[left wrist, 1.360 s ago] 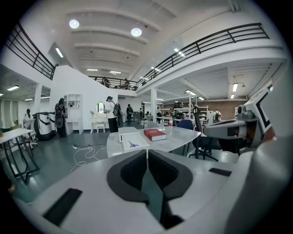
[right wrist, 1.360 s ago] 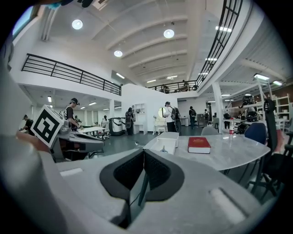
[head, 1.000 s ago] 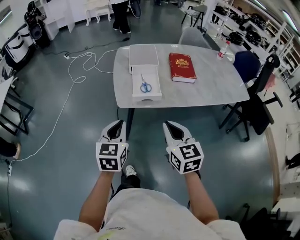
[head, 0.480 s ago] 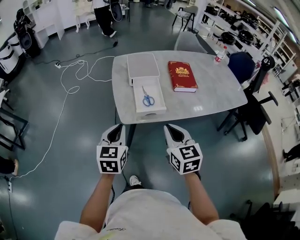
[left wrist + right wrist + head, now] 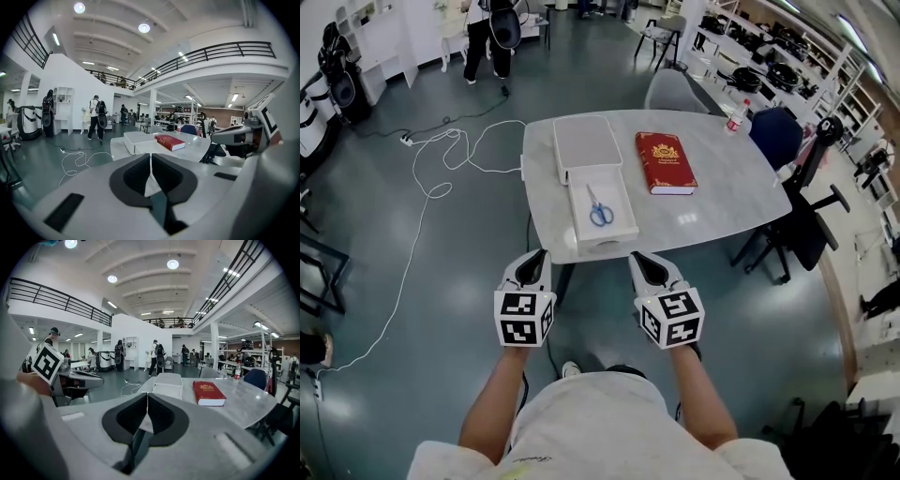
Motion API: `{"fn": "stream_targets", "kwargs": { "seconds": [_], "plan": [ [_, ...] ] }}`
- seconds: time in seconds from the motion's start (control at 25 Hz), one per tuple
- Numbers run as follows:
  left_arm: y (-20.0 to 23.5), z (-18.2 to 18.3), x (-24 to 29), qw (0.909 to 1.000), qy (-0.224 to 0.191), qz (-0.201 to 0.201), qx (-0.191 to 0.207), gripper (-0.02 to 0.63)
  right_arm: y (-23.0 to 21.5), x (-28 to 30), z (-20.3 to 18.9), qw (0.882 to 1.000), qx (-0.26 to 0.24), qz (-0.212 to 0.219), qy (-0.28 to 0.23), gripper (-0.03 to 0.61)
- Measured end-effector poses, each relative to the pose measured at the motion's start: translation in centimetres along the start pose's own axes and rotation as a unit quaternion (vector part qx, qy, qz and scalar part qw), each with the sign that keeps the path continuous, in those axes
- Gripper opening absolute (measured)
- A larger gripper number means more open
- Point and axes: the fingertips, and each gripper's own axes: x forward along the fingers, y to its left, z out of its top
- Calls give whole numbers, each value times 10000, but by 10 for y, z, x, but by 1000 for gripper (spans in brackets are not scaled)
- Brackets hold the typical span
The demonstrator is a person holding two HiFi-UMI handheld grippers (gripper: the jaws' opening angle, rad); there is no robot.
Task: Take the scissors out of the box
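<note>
Both tools first: our left gripper (image 5: 534,255) and right gripper (image 5: 639,258) were carried side by side. Each had its jaws pressed together on nothing, and they had not opened over the last second.

What had changed was how close we were. We had walked up to the pale grey stone-look tabletop (image 5: 722,192), and it had slid down the head view towards us. Its near edge now lay about level with the fingertips, where a second earlier floor showed between. Neither gripper was clearly over the tabletop yet.

The blue-handled metal scissors (image 5: 598,207) had not budged. They lay flat in the open white rectangular box (image 5: 577,214), handles towards the near edge and blades pointing to the far edge. That box sat at the near edge towards the left corner, with its flat white lid (image 5: 586,141) right behind it. A red hardback book (image 5: 666,161) lay off to the right, apart from the box.

Through the left gripper view, lid and book showed low over the closed jaws, so our line looked roughly right. We judged this was still the approach. Nothing was lifted, and a gripper would have to open before going in for the scissors.
</note>
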Motion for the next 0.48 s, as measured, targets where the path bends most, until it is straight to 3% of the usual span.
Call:
{"fn": "stream_targets", "kwargs": {
  "seconds": [0.48],
  "plan": [
    [21,2,34,9999,76,99,67,18,-13,54,-6,9994,-125,207,228,8]
  ]
}}
